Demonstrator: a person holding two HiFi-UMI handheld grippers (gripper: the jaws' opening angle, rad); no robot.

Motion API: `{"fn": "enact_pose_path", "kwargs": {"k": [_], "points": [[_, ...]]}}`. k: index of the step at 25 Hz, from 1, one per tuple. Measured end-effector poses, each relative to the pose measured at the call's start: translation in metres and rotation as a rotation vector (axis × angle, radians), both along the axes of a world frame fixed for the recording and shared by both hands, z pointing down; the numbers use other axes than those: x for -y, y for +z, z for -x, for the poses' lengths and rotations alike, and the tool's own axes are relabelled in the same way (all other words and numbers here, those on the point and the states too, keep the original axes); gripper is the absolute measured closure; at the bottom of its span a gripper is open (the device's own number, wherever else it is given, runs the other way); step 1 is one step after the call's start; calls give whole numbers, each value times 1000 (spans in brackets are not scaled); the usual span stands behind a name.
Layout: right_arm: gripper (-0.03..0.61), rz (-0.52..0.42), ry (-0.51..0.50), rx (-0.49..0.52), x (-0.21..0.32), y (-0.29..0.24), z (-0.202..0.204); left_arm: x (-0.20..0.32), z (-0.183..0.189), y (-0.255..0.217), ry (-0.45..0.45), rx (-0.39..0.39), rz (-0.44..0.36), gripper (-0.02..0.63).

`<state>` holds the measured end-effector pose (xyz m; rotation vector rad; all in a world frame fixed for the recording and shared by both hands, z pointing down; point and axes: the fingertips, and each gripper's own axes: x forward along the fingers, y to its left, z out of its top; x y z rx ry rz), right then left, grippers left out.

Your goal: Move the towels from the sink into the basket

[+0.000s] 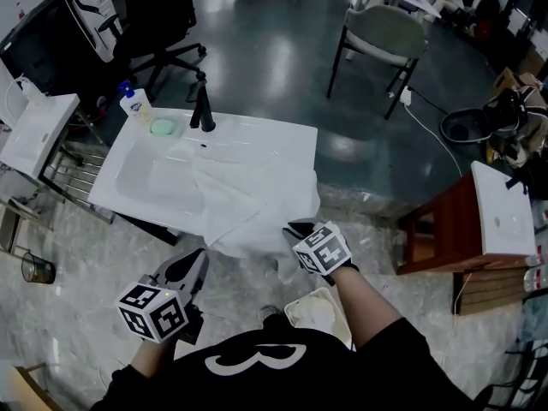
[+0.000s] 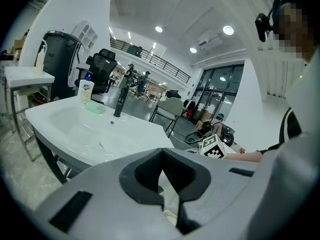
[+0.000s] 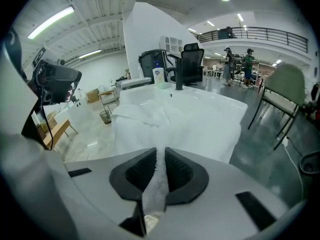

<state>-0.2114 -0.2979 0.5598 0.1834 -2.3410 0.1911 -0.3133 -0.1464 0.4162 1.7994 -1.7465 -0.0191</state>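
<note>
A large white towel (image 1: 248, 204) lies in the white sink (image 1: 145, 182) and hangs down over its front edge. My right gripper (image 1: 295, 229) is at the hanging part, shut on a fold of the towel (image 3: 165, 121); the cloth runs up between the pads of the right gripper (image 3: 160, 156). My left gripper (image 1: 199, 262) hangs lower left of the towel, in front of the sink (image 2: 85, 129), apart from the cloth. The left gripper (image 2: 161, 159) has its jaws together with nothing held. A pale basket (image 1: 318, 313) sits on the floor by my right forearm.
A black faucet (image 1: 203, 108), a soap bottle (image 1: 135, 104) and a green soap bar (image 1: 163, 128) stand at the sink's back. A chair (image 1: 381, 37) and an office chair (image 1: 154, 15) stand beyond. A wooden stand (image 1: 445, 225) carrying another basin is at the right.
</note>
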Motion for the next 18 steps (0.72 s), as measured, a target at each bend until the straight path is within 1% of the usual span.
{"fn": "enact_pose_path", "kwargs": {"k": [2,7,14,18], "points": [[529,-2,26,8,2,-2,1,-3,2,1,-2,-8,-2,607],[534,7,80,8,0,-1,-3,-15,-3,9,-12,-57,12,608],[535,-31,145,40,2,-10,-4,-33,0,7,-11,-51,13,608],[537,-20,193,88,0,-25,-8,-45,3,4,-14,-42,5,607]]}}
